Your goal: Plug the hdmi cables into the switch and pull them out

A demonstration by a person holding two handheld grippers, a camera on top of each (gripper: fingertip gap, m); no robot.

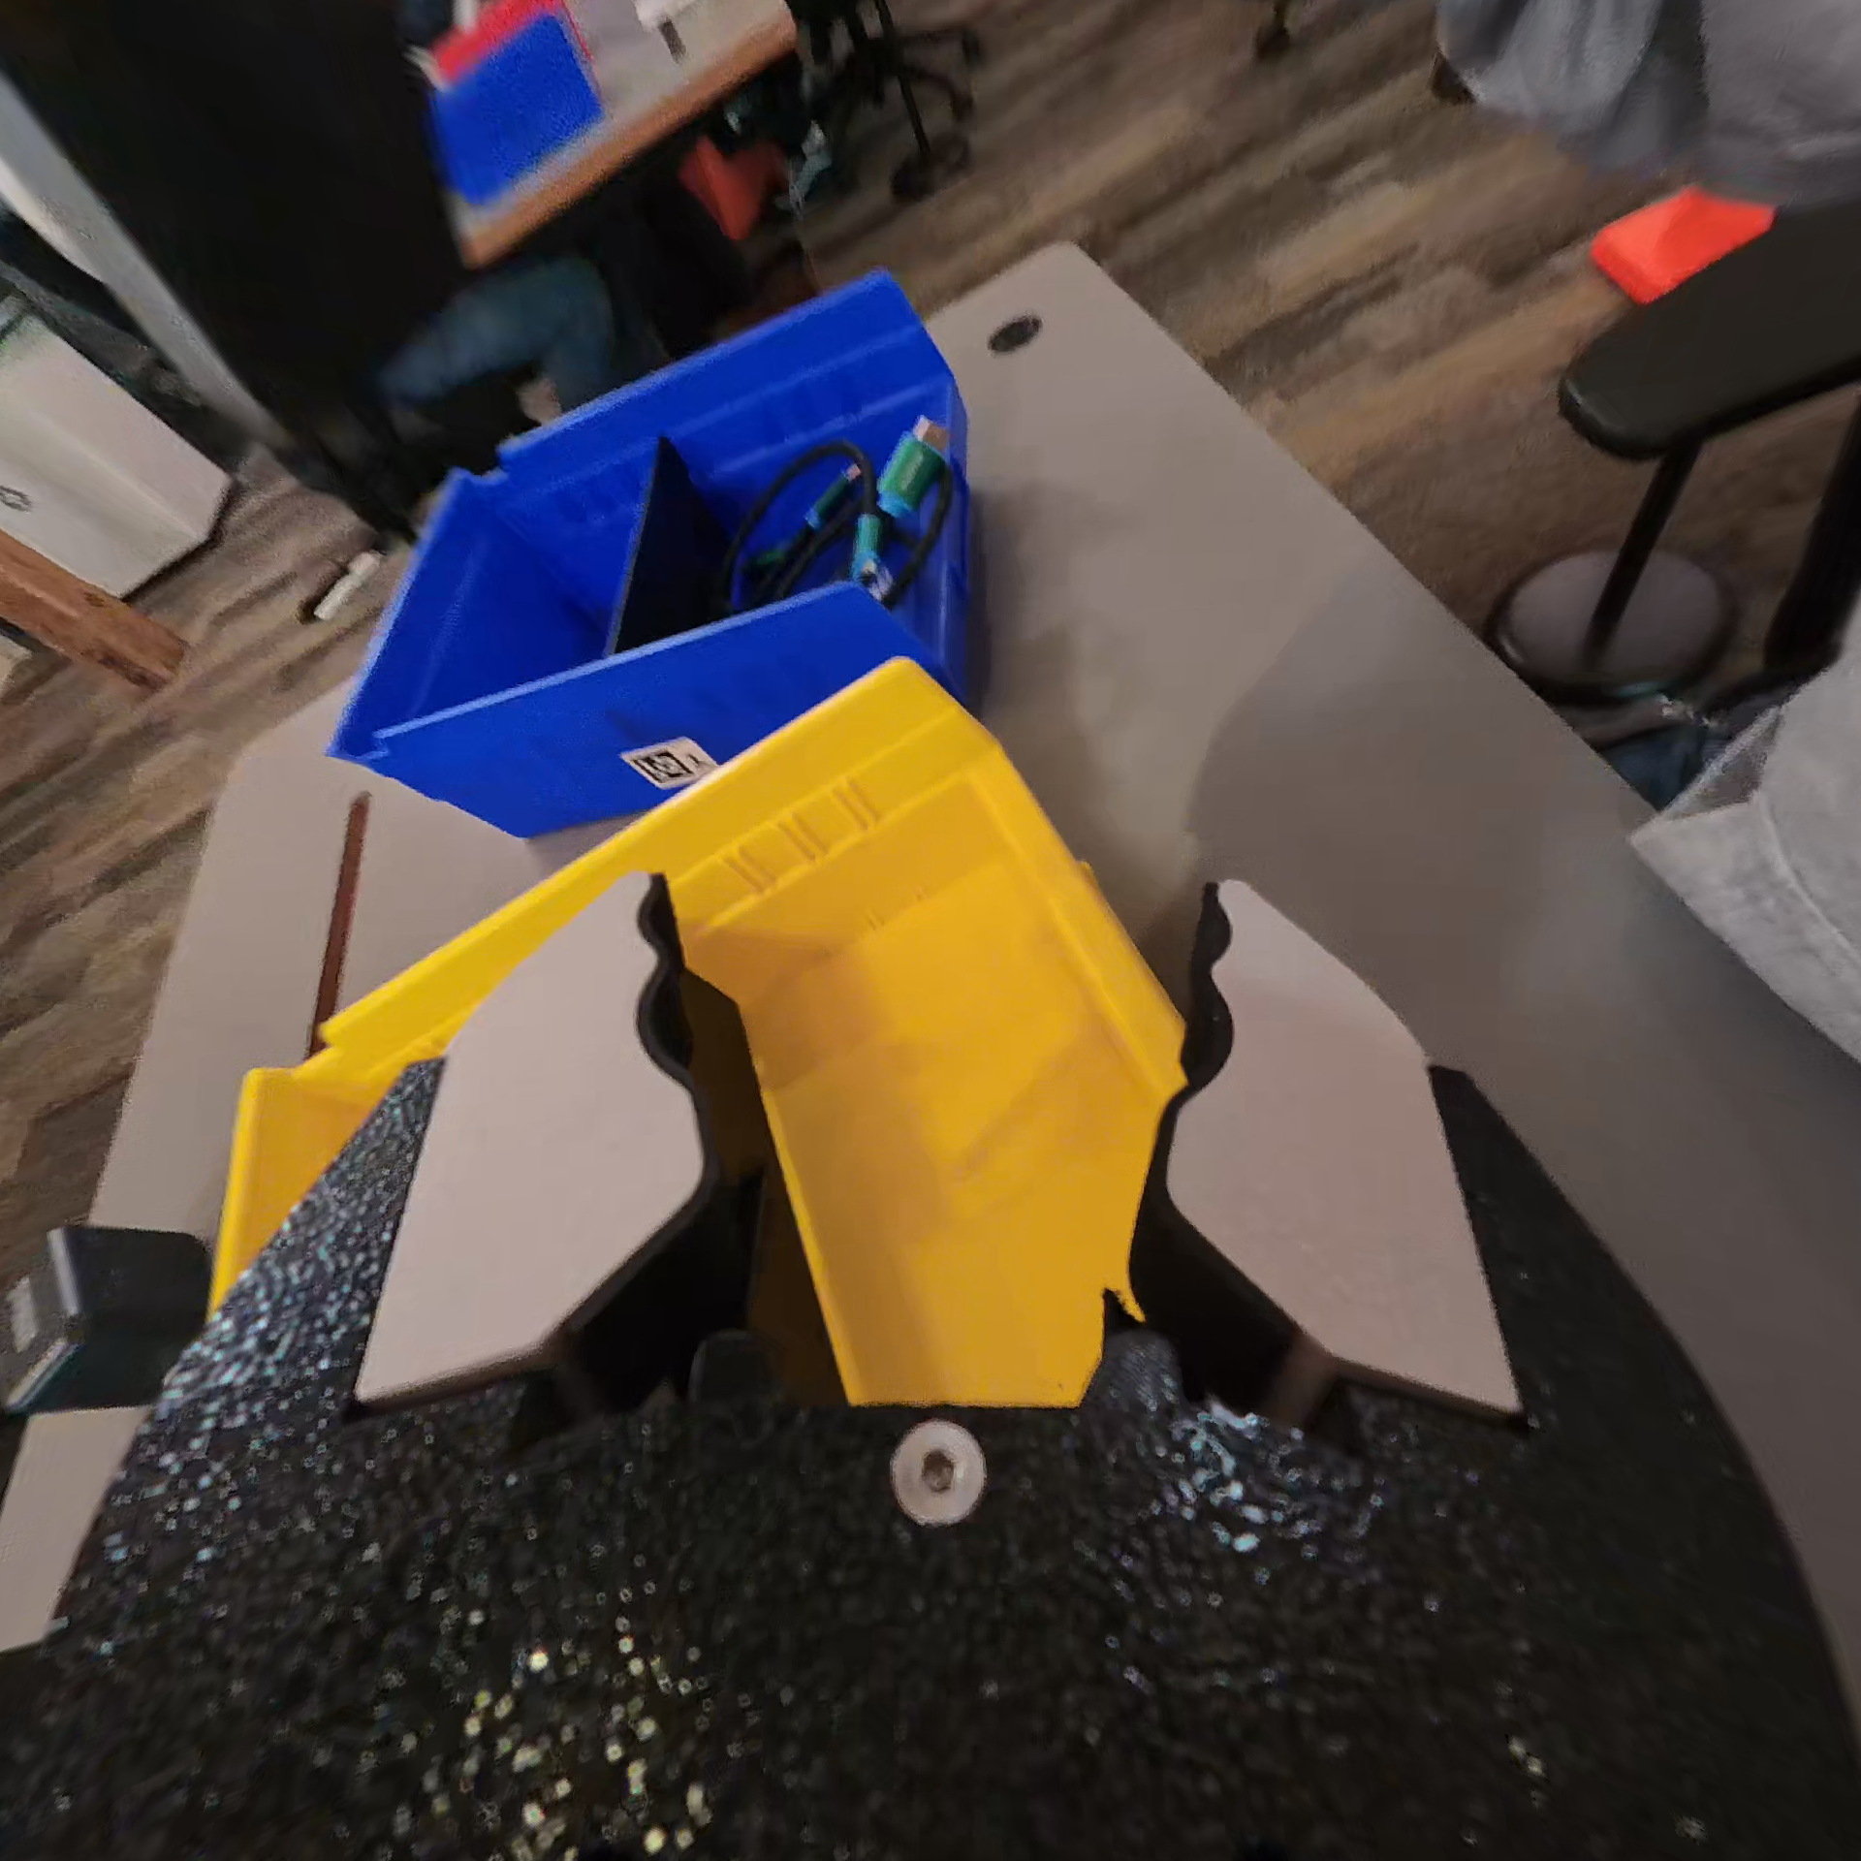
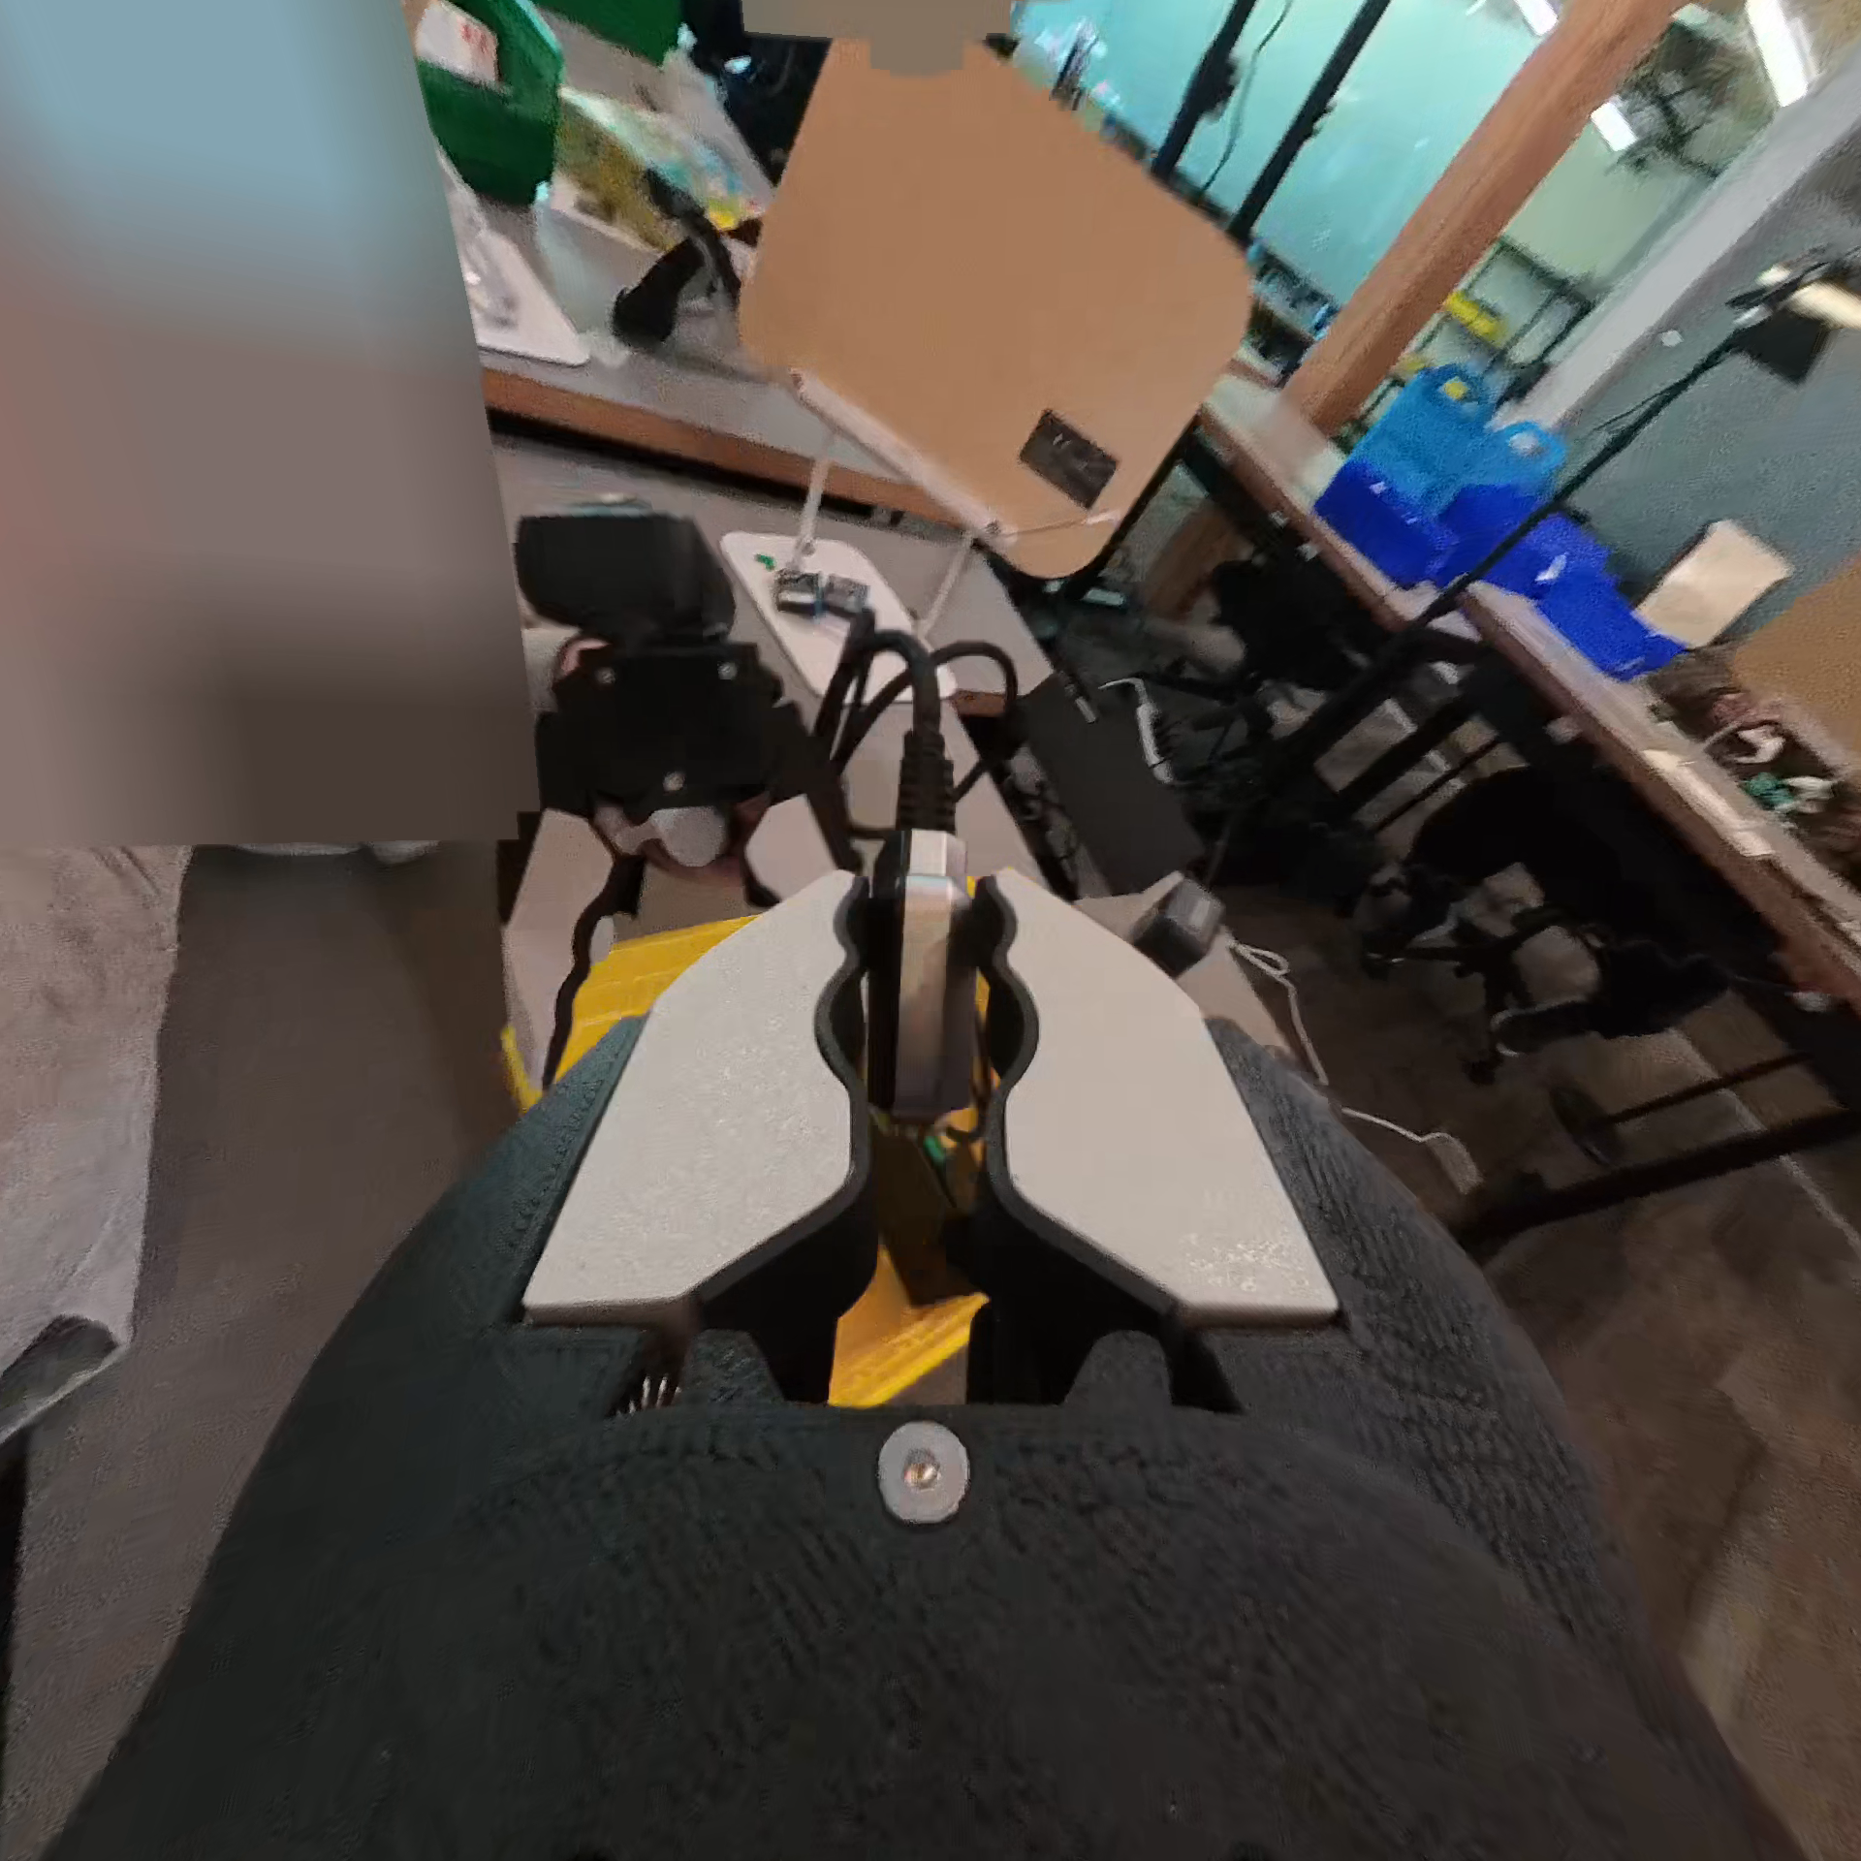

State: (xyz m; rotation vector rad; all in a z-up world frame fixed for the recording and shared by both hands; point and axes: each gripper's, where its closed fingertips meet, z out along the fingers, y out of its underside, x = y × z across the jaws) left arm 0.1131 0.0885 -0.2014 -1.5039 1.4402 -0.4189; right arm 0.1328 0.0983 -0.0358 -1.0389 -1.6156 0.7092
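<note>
On the left we see a yellow bin (image 1: 906,1057), a glossy plastic storage bin with moulded ribs near its rim, tipped at an angle on the grey table (image 1: 1259,705). Its side wall runs between the fingers of the left gripper (image 1: 932,967), which stand wide apart: the wall lies right against the left-hand pad, while the right-hand fingertip (image 1: 1213,967) sits just beside the bin's outer edge with table showing past it, so we cannot tell that the jaws press on it.

Just beyond the yellow bin stands a blue bin (image 1: 564,725), touching or nearly touching it, with a dark divider inside and a tangle of black cables with green plugs (image 1: 876,514) in its right-hand compartment. Around the table lies wood-patterned flooring, and the feet of a black stool show at the far right.

Further right, the right gripper (image 2: 921,906) is closed down narrowly on a silver-and-black adapter (image 2: 921,987), a slim metal-cased block held upright, with both pads against its flat sides. A thick black cable (image 2: 921,745) rises from its top end and loops away. Below it yellow plastic shows through the gap. The left gripper appears beyond, to the left, its fingers spread over the yellow bin. Behind are workbenches, blue containers and a wooden post.
</note>
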